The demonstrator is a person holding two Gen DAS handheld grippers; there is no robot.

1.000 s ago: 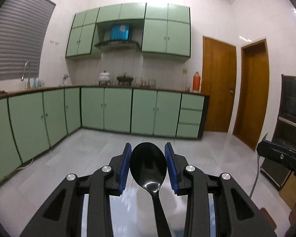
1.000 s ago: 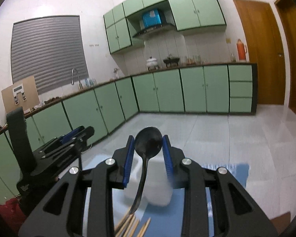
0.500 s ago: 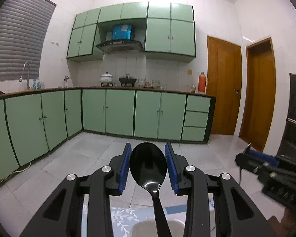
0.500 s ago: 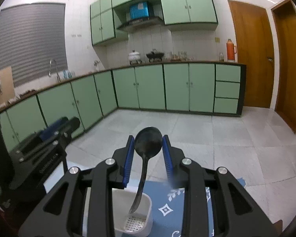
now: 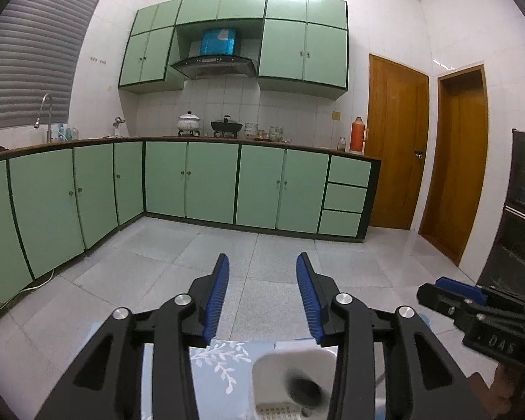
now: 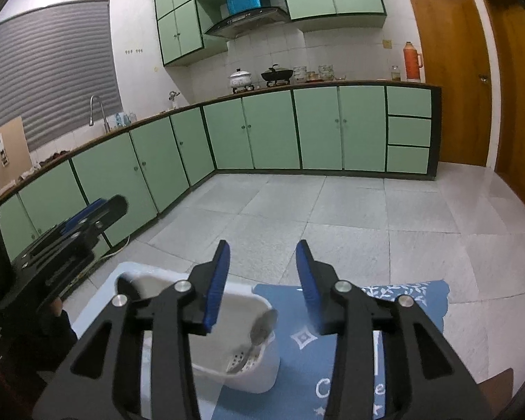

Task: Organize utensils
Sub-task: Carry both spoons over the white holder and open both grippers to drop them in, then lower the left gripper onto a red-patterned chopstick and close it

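Holding two spoons (image 6: 262,327), one white holder (image 6: 241,367) sits below both open grippers (image 6: 262,280).

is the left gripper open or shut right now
Open. The left hand-held gripper has its blue pads spread wide with nothing between them, above the white utensil holder.

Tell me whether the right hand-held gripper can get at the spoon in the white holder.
Probably yes. The right hand-held gripper is open and empty just above the white holder, whose top is uncovered, and the spoon leans on its near rim with the bowl sticking up.
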